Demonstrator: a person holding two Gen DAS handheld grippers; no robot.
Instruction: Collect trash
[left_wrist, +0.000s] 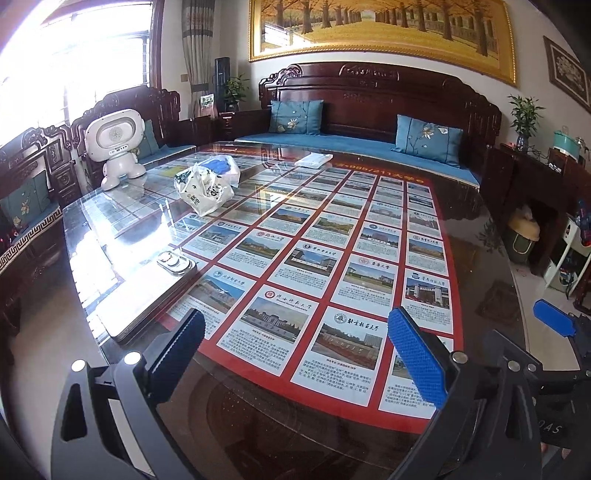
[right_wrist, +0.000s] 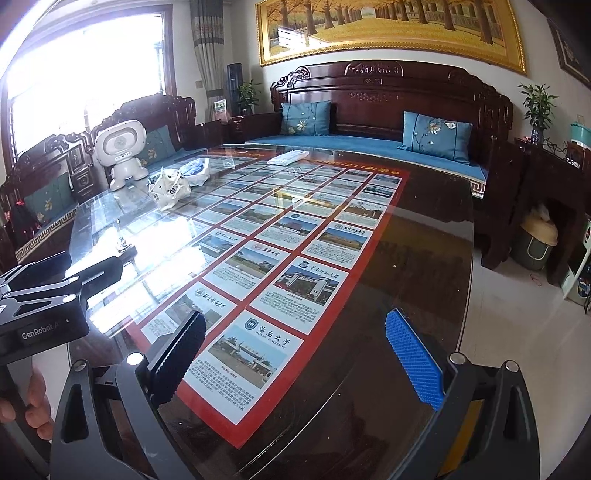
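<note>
Both grippers sit at the bottom of their frames, low over the near edge of the glass-topped dark wood coffee table (left_wrist: 476, 236). Left gripper (left_wrist: 295, 354): jaws wide apart, nothing between them, only the red-bordered poster of university photo cards (left_wrist: 325, 236) under the glass. Right gripper (right_wrist: 295, 354): same, jaws spread wide and empty.

Trash is well apart from both, in the left-centre to upper-left part of each frame: crumpled white printed plastic bag (left_wrist: 203, 192), with a clear plastic bag holding something blue (left_wrist: 223, 166) touching it just behind. Flat white packet (left_wrist: 313, 159) lies further back, near the blue-cushioned carved wooden sofa (left_wrist: 369, 140). Green bin with yellow liner (left_wrist: 522, 236) stands on the floor at right-centre, likely the drop target.

Risks, as judgement: thin bag film can slip or tear under a shallow pinch; it could also spill if lifted from the wrong end. Reaching left could knock the white toy robot (left_wrist: 114, 147) beside the bags or the silver tin with small metal dish (left_wrist: 162, 288) at lower left. Window glare on the glass hides the table edges.
</note>
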